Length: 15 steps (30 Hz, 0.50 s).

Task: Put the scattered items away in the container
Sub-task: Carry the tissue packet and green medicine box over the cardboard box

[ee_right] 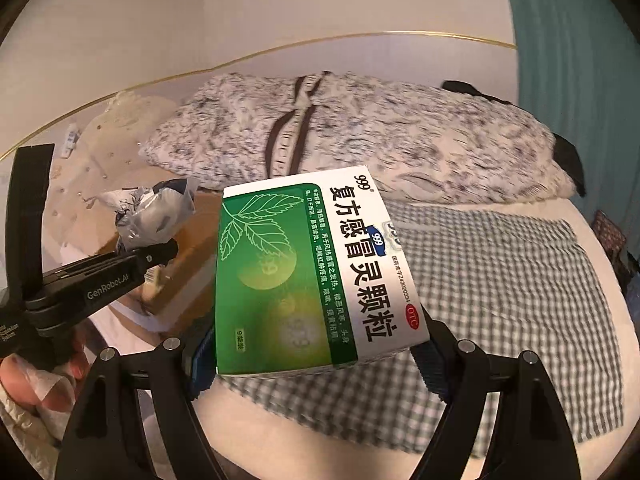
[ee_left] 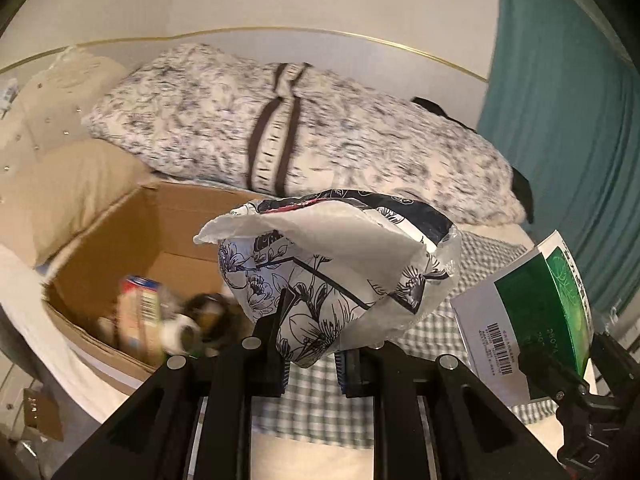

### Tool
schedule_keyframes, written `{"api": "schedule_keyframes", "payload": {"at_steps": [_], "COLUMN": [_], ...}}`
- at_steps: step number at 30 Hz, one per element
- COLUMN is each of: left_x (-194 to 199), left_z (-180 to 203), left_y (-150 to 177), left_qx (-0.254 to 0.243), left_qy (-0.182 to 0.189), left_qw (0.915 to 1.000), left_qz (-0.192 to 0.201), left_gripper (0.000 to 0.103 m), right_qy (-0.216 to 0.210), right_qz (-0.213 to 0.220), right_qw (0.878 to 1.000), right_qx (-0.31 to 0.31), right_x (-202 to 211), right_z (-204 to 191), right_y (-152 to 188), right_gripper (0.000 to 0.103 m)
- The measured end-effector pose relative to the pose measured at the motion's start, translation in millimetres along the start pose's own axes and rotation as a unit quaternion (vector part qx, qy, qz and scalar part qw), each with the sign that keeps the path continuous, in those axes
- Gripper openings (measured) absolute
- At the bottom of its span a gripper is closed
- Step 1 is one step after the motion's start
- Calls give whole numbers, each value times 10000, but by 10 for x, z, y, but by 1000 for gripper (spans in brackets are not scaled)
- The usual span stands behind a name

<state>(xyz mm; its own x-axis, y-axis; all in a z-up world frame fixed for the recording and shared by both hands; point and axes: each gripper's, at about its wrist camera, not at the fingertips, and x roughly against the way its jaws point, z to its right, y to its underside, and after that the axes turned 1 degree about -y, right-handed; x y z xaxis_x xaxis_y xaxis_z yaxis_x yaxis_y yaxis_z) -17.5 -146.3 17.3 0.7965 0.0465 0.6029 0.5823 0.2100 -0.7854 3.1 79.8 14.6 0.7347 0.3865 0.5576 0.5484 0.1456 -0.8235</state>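
Green medicine box point(ee_right: 316, 276) gripped in right tongs point(ee_right: 312, 356); left tongs point(ee_left: 312, 354) pinch floral plastic bag point(ee_left: 332, 264).

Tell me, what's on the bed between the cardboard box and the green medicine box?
The flowery plastic bag, pinched in the left gripper, hangs between the cardboard box and the green medicine box in the left wrist view. Under it is checked cloth.
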Motion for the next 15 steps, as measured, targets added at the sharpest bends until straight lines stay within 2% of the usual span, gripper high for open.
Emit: {"api": "schedule_keyframes", "payload": {"at_steps": [8,15], "left_x": [-98,-386], "left_z": [-794,-1377], "left_y": [-320,-399], "left_qx": [217,440], "left_qy": [-473,-798], "left_qw": [9986,9957], "left_qz": [30,-179], "left_gripper": [17,17], "right_qy": [-512,-988], "right_qz": [-10,-229], "right_qw": [9981,9942], "right_qx": [342,346], "right_x": [-479,-1068], "right_z": [-761,-1207], "right_y": [-408,-663], "right_gripper": [81,81]}}
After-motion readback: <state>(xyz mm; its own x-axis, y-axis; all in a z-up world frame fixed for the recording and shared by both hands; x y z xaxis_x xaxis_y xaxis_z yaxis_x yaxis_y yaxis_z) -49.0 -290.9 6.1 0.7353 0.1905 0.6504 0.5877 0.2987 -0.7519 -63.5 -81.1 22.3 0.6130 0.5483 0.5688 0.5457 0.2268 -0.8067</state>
